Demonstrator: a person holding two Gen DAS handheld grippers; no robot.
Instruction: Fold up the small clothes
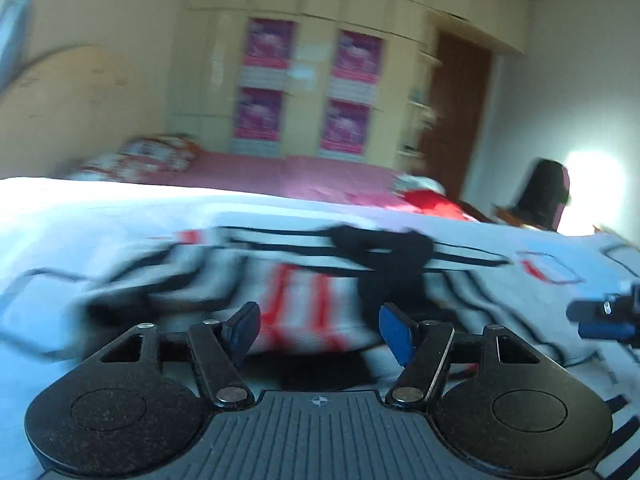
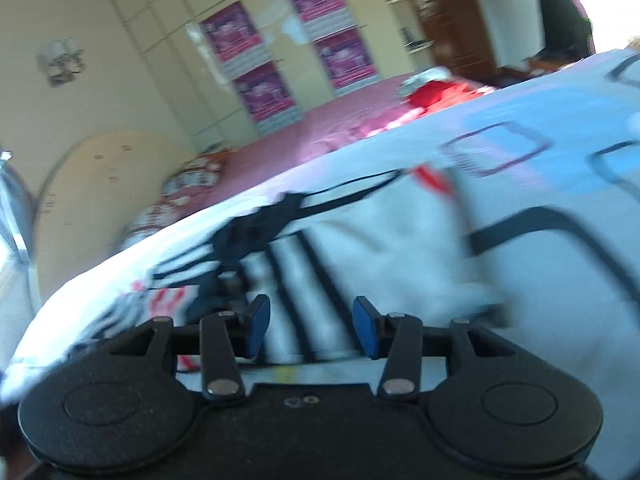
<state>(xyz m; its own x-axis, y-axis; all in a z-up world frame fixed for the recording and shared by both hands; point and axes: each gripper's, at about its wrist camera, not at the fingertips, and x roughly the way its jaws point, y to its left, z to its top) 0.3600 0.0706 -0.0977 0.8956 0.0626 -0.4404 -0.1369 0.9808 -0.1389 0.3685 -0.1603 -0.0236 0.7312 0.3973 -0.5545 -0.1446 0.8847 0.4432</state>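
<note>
A: Where's the garment [image 1: 304, 280] from your fingers?

B: It's spread on the bed [image 1: 80, 216], straight ahead of both grippers and just below them. Your left gripper [image 1: 320, 330] has its fingers spread with nothing between them; the cloth lies beyond the tips. Your right gripper [image 2: 311, 328] is the same: fingers parted, not pinching.

A: Which way does it run?

B: Its long axis looks crosswise to both grippers, black trim [image 1: 380, 248] on the far edge. Neither hand looks clearly nearer; motion blur hides the hems, so pick your corners carefully.
</note>
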